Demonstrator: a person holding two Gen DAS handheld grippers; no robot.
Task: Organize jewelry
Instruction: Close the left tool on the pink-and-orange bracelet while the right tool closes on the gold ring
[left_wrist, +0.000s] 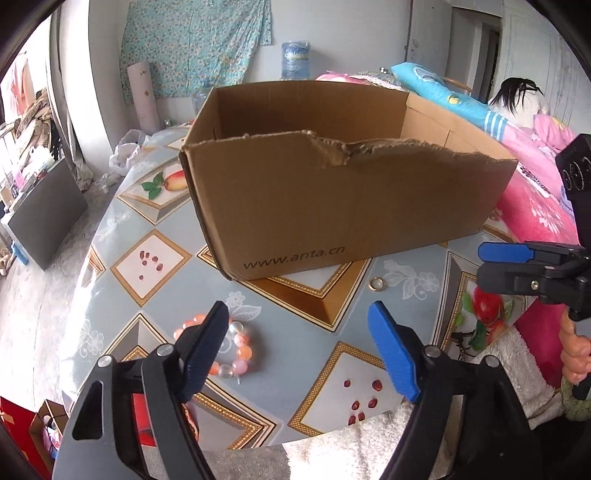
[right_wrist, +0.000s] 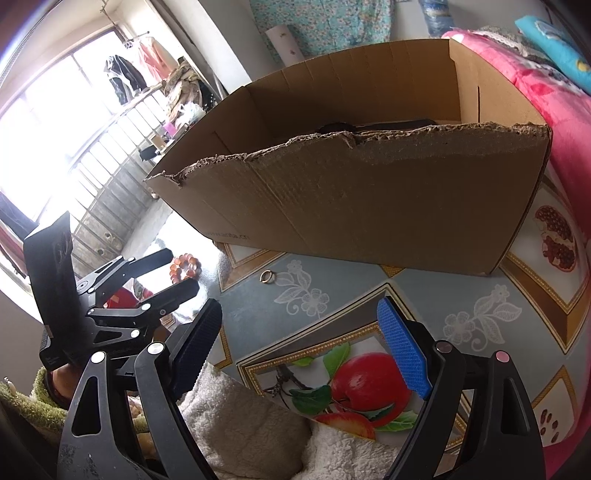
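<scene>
Bead bracelet (left_wrist: 221, 347) and gold ring (left_wrist: 377, 284) lie on the table (left_wrist: 288, 325), at seven and five o'clock of the cardboard box (left_wrist: 332, 206). Both remain unstowed. Left hand-held gripper (left_wrist: 299, 354) and right hand-held gripper (right_wrist: 301, 350) stand apart, empty.

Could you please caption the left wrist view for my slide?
Open left gripper above a beaded bracelet, gold ring near the cardboard box.

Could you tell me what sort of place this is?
Probably a lived-in bedroom at home: pink bedding beside the table, clothes on a rack by the window, and a floral cloth on the wall.
</scene>
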